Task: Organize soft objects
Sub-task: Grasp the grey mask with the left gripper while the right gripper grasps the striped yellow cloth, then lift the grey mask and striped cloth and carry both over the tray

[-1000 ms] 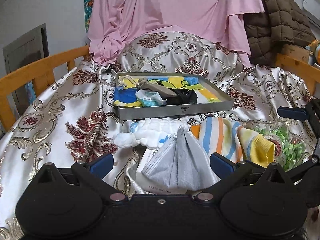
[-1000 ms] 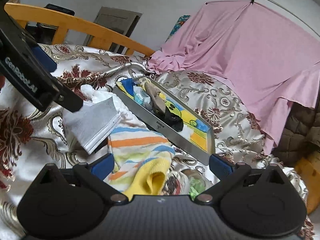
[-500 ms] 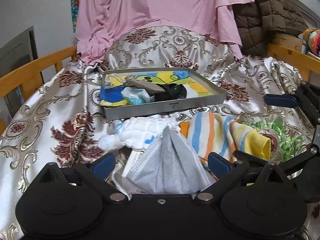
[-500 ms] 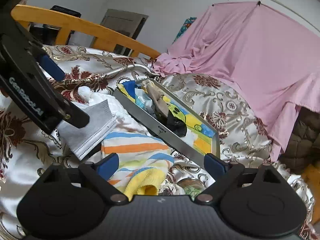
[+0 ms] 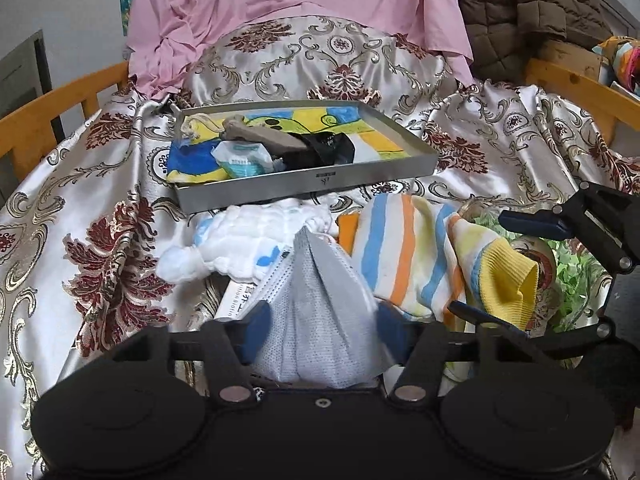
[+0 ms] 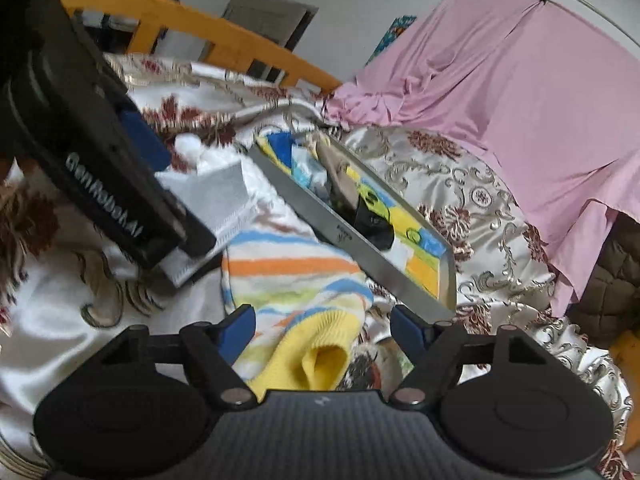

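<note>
A grey face mask [image 5: 320, 312] lies on the patterned bed cover between the fingers of my left gripper [image 5: 322, 330], which is partly closed around it; it also shows in the right wrist view [image 6: 224, 196]. A striped sock with a yellow cuff [image 5: 432, 264] lies to its right. My right gripper [image 6: 322, 330] is open with the sock's yellow cuff [image 6: 316, 356] between its fingers. A white quilted cloth [image 5: 240, 236] lies behind the mask. A grey metal tray [image 5: 304, 182] holds several soft items.
A bowl with green shreds [image 5: 568, 276] sits at the right, under the right gripper's fingers. Orange wooden rails [image 5: 56, 100] border the bed. A pink sheet [image 5: 304, 8] and a brown quilt [image 5: 532, 12] hang behind.
My left gripper's fingers have closed in around the grey mask. My right gripper has narrowed and moved down over the sock's yellow cuff.
</note>
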A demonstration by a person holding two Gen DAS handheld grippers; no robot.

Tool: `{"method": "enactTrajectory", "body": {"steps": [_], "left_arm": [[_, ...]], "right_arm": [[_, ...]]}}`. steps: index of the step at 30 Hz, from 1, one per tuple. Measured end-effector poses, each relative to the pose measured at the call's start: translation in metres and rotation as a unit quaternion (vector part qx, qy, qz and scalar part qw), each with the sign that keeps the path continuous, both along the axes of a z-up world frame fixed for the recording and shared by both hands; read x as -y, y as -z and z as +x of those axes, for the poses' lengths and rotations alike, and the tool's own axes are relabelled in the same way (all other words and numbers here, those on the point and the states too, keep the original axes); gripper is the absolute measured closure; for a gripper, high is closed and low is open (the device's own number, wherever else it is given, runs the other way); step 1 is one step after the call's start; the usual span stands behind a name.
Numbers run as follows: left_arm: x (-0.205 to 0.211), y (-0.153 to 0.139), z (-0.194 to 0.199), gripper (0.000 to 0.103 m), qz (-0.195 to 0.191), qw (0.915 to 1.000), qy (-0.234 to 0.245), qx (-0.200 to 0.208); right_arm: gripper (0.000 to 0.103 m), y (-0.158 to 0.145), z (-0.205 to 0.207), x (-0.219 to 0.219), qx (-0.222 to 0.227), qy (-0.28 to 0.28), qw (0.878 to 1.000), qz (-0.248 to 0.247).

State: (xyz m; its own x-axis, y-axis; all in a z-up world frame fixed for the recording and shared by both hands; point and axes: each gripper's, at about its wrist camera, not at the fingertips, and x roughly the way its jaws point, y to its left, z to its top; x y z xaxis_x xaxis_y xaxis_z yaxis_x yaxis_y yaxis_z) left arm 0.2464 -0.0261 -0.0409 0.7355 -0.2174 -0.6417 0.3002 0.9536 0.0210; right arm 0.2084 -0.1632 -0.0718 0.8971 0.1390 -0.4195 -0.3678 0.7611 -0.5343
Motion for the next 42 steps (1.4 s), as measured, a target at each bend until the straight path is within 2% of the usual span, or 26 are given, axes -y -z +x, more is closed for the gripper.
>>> {"method": "enactTrajectory", "body": {"steps": [2, 4, 6, 10, 15, 20, 25, 27, 31, 33, 38, 42], "left_arm": [[0.0, 0.0, -0.002, 0.055, -0.006, 1.0, 0.001, -0.001], [0.0, 0.0, -0.003, 0.07, -0.011, 0.9999, 0.005, -0.005], [0.001, 0.001, -0.005, 0.073, -0.01, 0.9999, 0.009, -0.01], [0.001, 0.001, -0.006, 0.079, -0.011, 0.9998, 0.005, -0.013], [-0.002, 0.0, -0.006, 0.082, -0.023, 0.9996, 0.0, -0.015], [-0.008, 0.002, -0.009, 0.085, -0.049, 0.9987, 0.003, -0.014], [-0.008, 0.001, -0.016, 0.088, -0.057, 0.9982, 0.015, -0.012], [-0.008, -0.001, -0.019, 0.088, -0.058, 0.9981, 0.017, -0.012], [-0.009, -0.01, -0.025, 0.089, -0.067, 0.9976, 0.007, -0.012], [-0.012, -0.018, -0.027, 0.089, -0.075, 0.9971, -0.002, -0.011], [-0.019, -0.04, -0.034, 0.089, -0.094, 0.9953, -0.023, -0.002], [-0.023, -0.056, -0.043, 0.089, -0.103, 0.994, -0.035, 0.002]], "right_arm": [[0.032, 0.003, 0.0, 0.0, 0.0, 0.002, 1.0, -0.001], [0.035, 0.003, -0.001, -0.001, 0.005, 0.003, 1.0, -0.002], [0.04, 0.004, -0.002, -0.001, 0.009, 0.0, 1.0, -0.006], [0.04, 0.008, -0.007, -0.006, 0.021, -0.008, 0.999, -0.028], [0.039, 0.011, -0.014, -0.014, 0.036, -0.017, 0.998, -0.056], [0.04, 0.019, -0.01, -0.017, 0.021, -0.007, 0.997, -0.076], [0.055, 0.027, -0.009, -0.02, 0.038, 0.007, 0.994, -0.103], [0.067, 0.028, -0.009, -0.02, 0.04, 0.011, 0.994, -0.105], [0.076, 0.024, -0.008, -0.018, 0.039, 0.014, 0.995, -0.095], [0.085, 0.021, -0.01, -0.017, 0.044, 0.011, 0.995, -0.09], [0.091, 0.003, -0.017, -0.012, 0.064, 0.011, 0.996, -0.054], [0.093, -0.021, -0.026, -0.002, 0.072, 0.004, 0.997, -0.006]]}}
